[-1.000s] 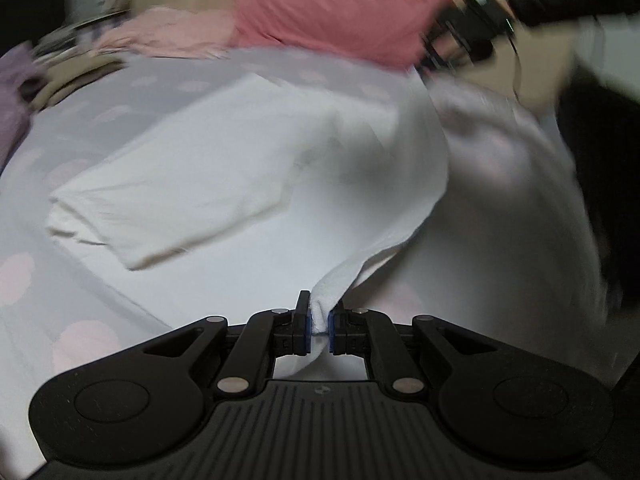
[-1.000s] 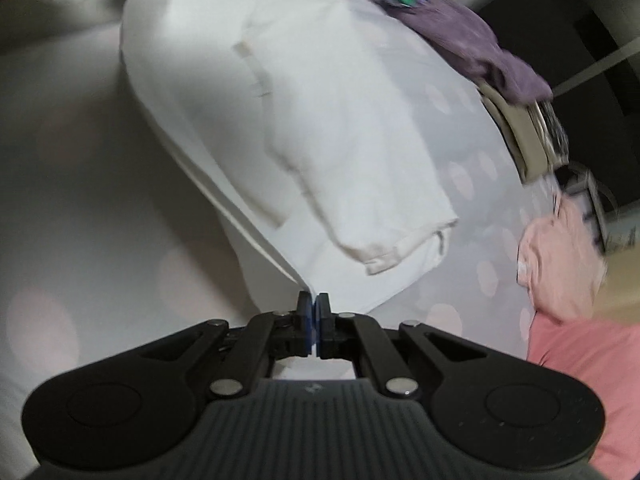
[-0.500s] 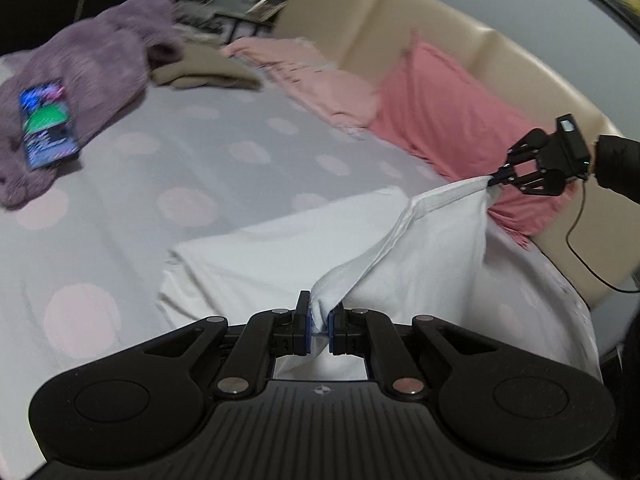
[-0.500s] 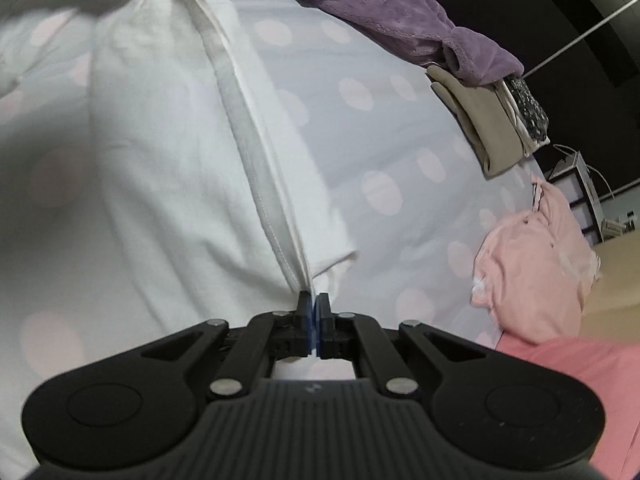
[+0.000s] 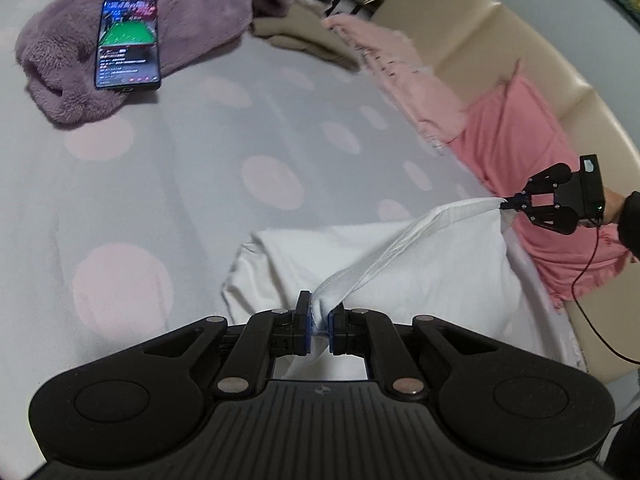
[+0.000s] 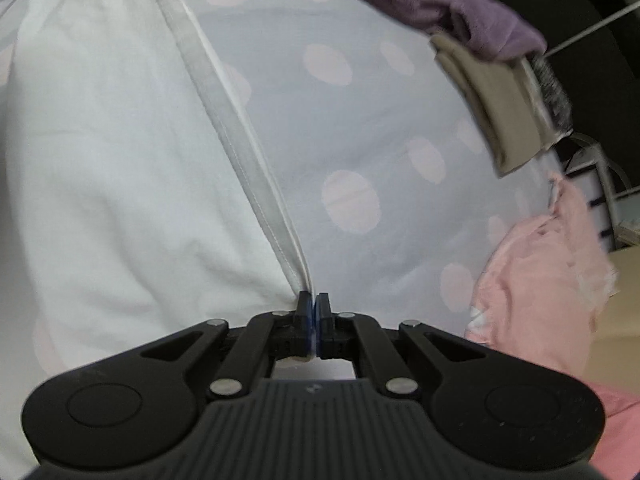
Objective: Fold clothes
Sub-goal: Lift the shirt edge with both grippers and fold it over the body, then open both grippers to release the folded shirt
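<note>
The left gripper (image 5: 318,322) is clenched on one end of the hem of a white cotton garment (image 5: 420,272), and the right gripper (image 6: 313,314) pinches the other end, so the hem runs taut between them above the polka-dot bed sheet (image 5: 180,184). The rest of the garment lies near the bed's edge beside a coral-pink pillow (image 5: 516,140). A lit smartphone (image 5: 127,42) rests on a purple fleece garment (image 5: 192,20) at the far corner.

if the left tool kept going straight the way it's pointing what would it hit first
Likely the white garment itself: the left tool is shut on its hem, and the folded body lies just ahead. Beyond that comes the polka-dot bedsheet. Depth is hard to judge in this fisheye view.
</note>
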{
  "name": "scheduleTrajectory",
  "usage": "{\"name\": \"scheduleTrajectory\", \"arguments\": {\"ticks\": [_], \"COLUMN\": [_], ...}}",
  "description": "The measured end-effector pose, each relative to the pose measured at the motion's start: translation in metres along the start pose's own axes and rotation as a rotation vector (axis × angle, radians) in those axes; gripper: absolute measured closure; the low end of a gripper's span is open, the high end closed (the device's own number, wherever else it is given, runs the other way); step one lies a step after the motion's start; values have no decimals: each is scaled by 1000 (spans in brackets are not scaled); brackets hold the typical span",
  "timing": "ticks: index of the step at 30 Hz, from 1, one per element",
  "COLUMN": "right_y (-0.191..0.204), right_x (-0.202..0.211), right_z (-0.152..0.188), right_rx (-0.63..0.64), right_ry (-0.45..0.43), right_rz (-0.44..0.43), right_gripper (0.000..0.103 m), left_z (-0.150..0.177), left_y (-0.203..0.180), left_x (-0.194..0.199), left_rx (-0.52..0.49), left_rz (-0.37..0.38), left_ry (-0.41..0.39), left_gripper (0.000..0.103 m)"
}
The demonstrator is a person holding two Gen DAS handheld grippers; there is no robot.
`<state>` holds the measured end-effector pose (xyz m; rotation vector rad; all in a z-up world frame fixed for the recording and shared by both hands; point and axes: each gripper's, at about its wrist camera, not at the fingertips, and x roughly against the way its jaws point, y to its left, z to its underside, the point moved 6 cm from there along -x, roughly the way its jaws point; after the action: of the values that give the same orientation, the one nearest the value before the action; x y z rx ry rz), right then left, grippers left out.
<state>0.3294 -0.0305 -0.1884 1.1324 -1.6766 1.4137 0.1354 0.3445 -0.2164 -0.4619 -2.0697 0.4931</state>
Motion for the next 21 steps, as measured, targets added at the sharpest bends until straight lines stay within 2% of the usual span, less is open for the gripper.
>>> {"name": "scheduleTrajectory", "arguments": {"ticks": [5, 9, 13, 14, 16, 21], "right_y": [7, 12, 8, 6, 2, 2], "right_x": [-35, -54, -60, -59, -57, -26], "right_z": [-4, 0, 7, 10, 15, 22], "right_rx": [16, -4, -39, -46, -63, -214], "right_ry": [66, 106, 143, 155, 176, 88], "right_rz": [-22, -2, 90, 111, 152, 196], "right_gripper": [101, 100, 92, 92, 92, 92], "left_z": [-9, -18, -19, -18, -17, -5], "left_y": [2, 13, 24, 24, 22, 3], "left_x": [-14, -15, -8, -4, 3, 4], "left_rx": [-6, 78, 5, -2, 4, -45], "left_rz": [-43, -62, -299, -313, -306, -276], "left_ry": [44, 23, 12, 1, -22, -21], "left_gripper": [96, 89, 87, 87, 87, 82]}}
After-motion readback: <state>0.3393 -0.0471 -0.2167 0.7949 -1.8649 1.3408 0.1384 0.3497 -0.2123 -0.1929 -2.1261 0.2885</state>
